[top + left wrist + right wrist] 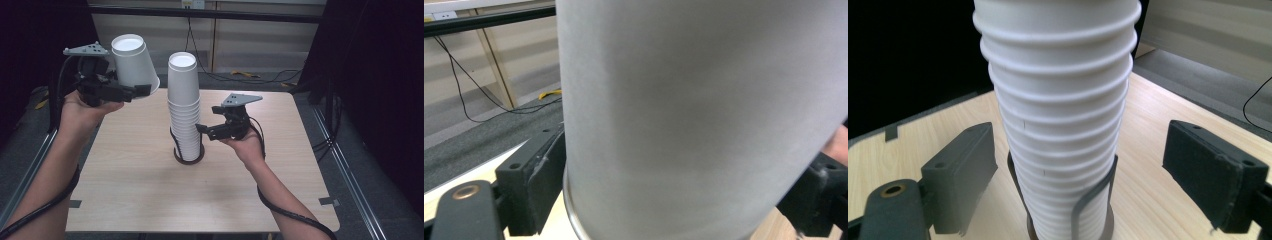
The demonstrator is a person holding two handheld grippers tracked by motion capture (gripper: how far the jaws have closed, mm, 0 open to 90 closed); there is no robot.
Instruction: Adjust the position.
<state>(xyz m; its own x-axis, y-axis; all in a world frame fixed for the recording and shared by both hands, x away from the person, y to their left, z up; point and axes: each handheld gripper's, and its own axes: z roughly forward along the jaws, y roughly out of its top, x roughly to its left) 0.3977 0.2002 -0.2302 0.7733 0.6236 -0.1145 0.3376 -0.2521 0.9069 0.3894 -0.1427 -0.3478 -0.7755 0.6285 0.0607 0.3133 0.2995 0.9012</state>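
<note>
The left tool clamps one upturned paper cup clear of the stack, while the right tool waits open beside it, likely to steady it.

A lab: black curtains, bare test table, loose floor cables.

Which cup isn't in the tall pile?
The single cup held upside down in the left gripper, up in the air beside the stack standing in its holder.
</note>
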